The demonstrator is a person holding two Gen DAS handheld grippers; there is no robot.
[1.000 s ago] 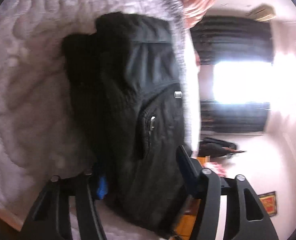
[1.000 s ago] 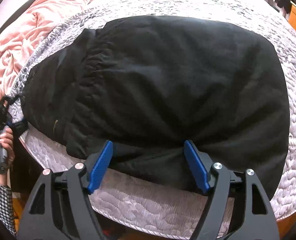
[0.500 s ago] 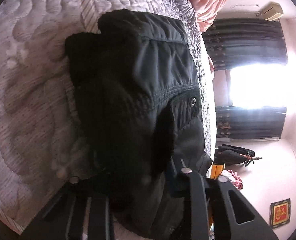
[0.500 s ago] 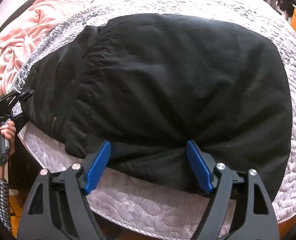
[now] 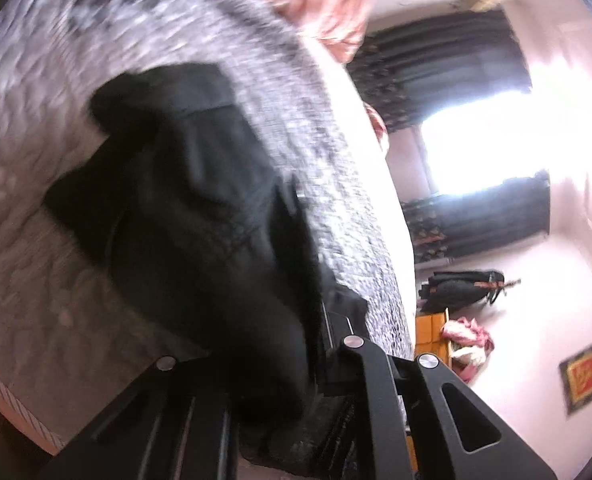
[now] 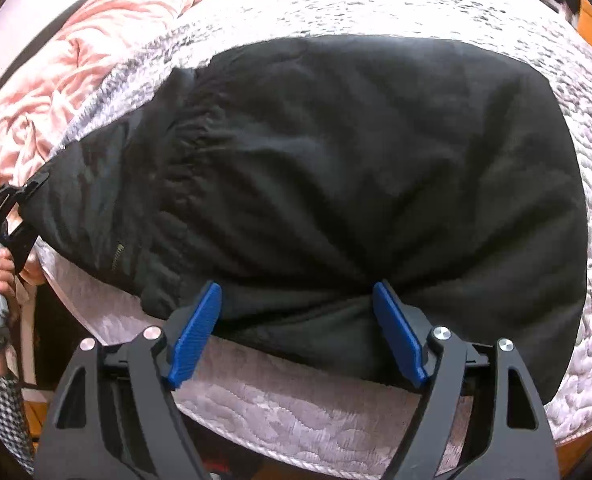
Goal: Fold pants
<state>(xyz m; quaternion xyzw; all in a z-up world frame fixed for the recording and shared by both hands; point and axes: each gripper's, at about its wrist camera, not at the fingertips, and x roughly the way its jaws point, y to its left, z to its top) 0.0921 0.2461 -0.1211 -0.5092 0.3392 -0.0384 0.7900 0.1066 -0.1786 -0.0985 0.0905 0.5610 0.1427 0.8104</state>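
Note:
Black pants lie folded across a quilted grey mattress. My right gripper stands open at the mattress's near edge, and the pants' near hem runs between its blue pads. At the far left, a hand holds my left gripper at the pants' waist end. In the blurred left wrist view the pants bunch up into my left gripper. Its jaws are closing, with the fabric pinched between them and raised off the mattress. The cloth hides its pads.
A crumpled pink blanket is heaped at the mattress's far left end. Past the bed, the left wrist view shows a bright window with dark curtains, orange furniture and clothes against a white wall.
My left gripper's jaws went from wide apart to closed on the pants' waist end and lifted it, tilting the view. My right gripper stayed put, open on the near hem.

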